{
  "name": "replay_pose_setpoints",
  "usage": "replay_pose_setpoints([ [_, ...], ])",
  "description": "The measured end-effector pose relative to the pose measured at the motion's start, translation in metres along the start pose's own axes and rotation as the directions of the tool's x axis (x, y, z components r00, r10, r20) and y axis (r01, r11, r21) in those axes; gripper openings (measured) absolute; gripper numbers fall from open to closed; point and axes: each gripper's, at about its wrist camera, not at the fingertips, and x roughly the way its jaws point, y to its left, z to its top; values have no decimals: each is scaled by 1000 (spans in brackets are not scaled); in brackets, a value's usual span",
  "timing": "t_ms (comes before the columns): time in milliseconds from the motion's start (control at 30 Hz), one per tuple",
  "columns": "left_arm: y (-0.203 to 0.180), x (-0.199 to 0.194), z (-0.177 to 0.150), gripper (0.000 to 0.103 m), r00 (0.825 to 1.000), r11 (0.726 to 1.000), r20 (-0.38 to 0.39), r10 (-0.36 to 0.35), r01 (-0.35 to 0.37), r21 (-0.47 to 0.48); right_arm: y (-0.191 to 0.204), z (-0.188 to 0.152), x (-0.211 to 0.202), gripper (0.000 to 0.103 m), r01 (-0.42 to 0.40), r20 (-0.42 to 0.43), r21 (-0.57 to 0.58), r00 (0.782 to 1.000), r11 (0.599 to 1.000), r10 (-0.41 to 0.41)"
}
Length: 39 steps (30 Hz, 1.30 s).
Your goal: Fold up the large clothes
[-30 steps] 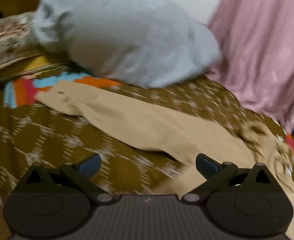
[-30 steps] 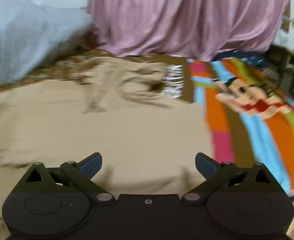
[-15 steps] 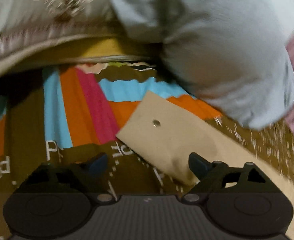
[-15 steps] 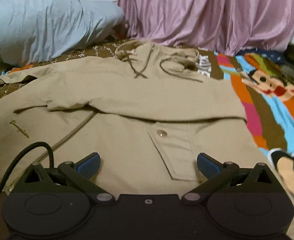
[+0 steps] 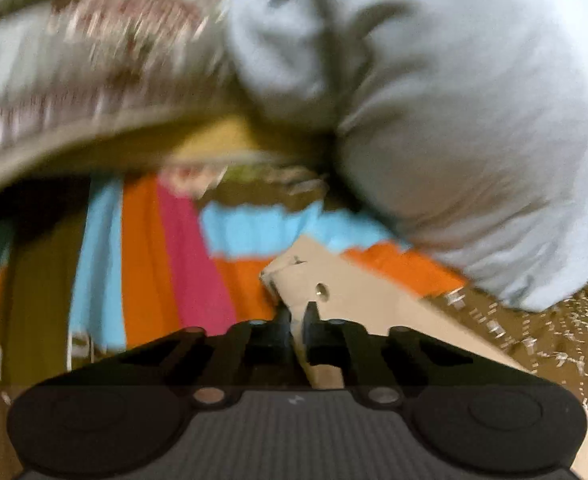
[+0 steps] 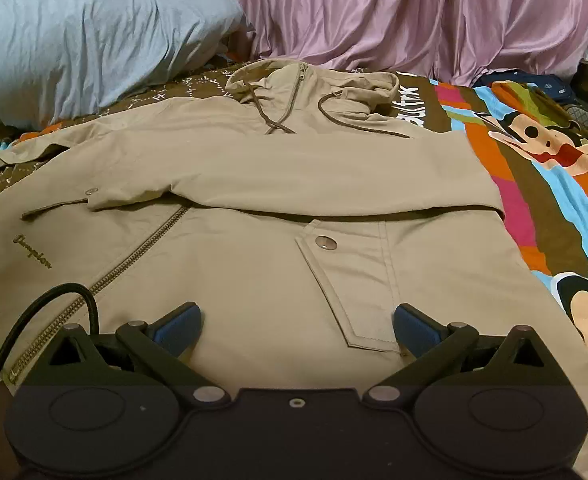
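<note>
A tan hooded jacket (image 6: 277,200) lies front up on the bed, with its hood (image 6: 314,84) far from me. One sleeve is folded across the chest. The other sleeve reaches out to the left. In the left wrist view my left gripper (image 5: 297,320) is shut on that sleeve's cuff (image 5: 322,280), near its snap button. My right gripper (image 6: 296,320) is open and empty, low over the jacket's lower front beside the flap pocket (image 6: 346,276).
A large pale blue pillow (image 6: 89,40) (image 5: 454,120) lies at the head of the bed. A pink curtain (image 6: 414,16) hangs behind. The bedspread (image 6: 554,184) is brown with bright cartoon stripes. A floral quilt (image 5: 85,80) is piled at the left.
My left gripper has swung left to the sleeve cuff and closed on it. My right gripper has pulled back and steadied over the jacket's lower front, staying open.
</note>
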Motion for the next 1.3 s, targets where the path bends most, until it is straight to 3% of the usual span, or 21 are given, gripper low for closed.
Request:
replay_pose_setpoints([
  [100,-28,-38,10,1,994,996,95,-61,54,77,-1,0,0,102,-4,-1,4,1000,1000,4],
  [200,-65,-89,17,1,969,973,175,-176,145,179,-2,0,0,102,-10,2,11,1000,1000,10],
  [300,-114,-148,15,1,923,916,209,-322,248,316,-2,0,0,102,-15,4,18,1000,1000,15],
  [467,-200,-233,-12,1,855,804,187,-483,350,480,-4,-1,-2,102,-23,9,24,1000,999,23],
  [667,-283,-304,-77,1,767,647,35,-640,514,563,-15,-2,-9,102,-76,49,87,996,993,72],
  [767,-311,-320,-122,1,735,592,-68,-674,593,546,-26,-4,-19,102,-78,109,170,992,982,60],
  [933,-331,-320,-207,1,687,512,-243,-685,691,509,-49,-8,-45,102,-45,226,331,974,942,-33],
  [1033,-330,-316,-256,1,657,469,-331,-678,733,493,-61,-7,-57,102,57,238,379,959,924,-156],
  [1133,-315,-313,-296,2,639,449,-412,-650,760,470,-71,-8,-63,102,148,228,412,939,899,-259],
  [1267,-300,-306,-330,6,621,434,-538,-570,783,445,-84,-13,-63,102,182,201,460,932,869,-301],
  [1300,-296,-302,-332,16,613,428,-567,-551,790,438,-86,-15,-62,102,186,196,466,932,865,-306],
])
